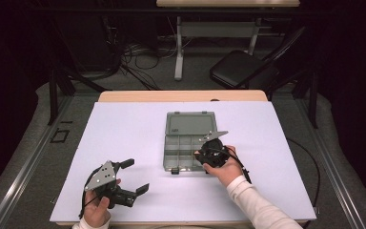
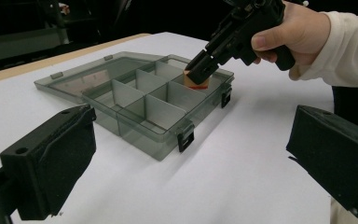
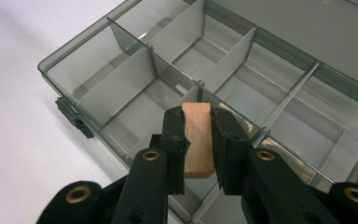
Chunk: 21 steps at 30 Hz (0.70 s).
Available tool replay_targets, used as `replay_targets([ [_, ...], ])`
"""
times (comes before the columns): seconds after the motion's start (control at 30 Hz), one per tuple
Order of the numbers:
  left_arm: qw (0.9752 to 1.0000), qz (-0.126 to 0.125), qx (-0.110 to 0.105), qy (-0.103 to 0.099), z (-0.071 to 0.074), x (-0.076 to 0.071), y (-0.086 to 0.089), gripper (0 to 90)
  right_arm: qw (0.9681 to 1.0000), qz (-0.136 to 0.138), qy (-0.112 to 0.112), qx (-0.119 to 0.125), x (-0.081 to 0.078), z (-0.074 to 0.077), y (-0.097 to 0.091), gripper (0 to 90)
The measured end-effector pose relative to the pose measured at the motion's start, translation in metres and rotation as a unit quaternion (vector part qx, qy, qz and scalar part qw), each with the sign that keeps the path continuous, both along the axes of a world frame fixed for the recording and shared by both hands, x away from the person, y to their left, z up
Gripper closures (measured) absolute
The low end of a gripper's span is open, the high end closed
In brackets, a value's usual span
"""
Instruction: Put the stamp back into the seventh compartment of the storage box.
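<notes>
A smoky grey plastic organiser box (image 1: 178, 150) lies open mid-table, its lid (image 1: 190, 123) flat behind it and dividers splitting it into several compartments. My right gripper (image 1: 206, 153) hangs over the box's front right corner, shut on a small wooden block (image 3: 198, 140). The same block (image 2: 196, 79) has a reddish underside and hovers just above the corner compartment. My left gripper (image 1: 132, 175) rests near the front left of the table, open and empty, with both pads (image 2: 56, 161) wide apart and pointing at the box (image 2: 154, 100).
A white sheet (image 1: 124, 133) covers the tabletop. Two black latches (image 2: 185, 138) stick out of the box's front wall. Beyond the table stand a folding chair (image 1: 243, 67) and cables on the floor.
</notes>
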State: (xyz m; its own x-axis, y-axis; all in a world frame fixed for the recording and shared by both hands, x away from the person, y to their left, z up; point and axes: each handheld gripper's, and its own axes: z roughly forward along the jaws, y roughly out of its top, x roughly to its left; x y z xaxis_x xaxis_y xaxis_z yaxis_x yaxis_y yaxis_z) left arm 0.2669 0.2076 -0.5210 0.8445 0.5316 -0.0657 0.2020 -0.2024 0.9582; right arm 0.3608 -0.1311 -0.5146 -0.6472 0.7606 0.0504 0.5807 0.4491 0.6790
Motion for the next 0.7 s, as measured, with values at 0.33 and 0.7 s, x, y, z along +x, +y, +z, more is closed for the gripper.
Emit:
replay_targets([
  [0.33,1.0000,0.000,0.000,0.000,0.0000,0.0000,0.0001,0.9,1.0000,0.001,0.002,-0.008,0.0023,-0.0067,0.0034,76.3],
  [0.7,1.0000,-0.001,0.000,-0.001,0.0001,-0.0001,0.0001,0.9,0.9998,-0.001,0.011,-0.013,0.0033,-0.0100,0.0037,76.2],
])
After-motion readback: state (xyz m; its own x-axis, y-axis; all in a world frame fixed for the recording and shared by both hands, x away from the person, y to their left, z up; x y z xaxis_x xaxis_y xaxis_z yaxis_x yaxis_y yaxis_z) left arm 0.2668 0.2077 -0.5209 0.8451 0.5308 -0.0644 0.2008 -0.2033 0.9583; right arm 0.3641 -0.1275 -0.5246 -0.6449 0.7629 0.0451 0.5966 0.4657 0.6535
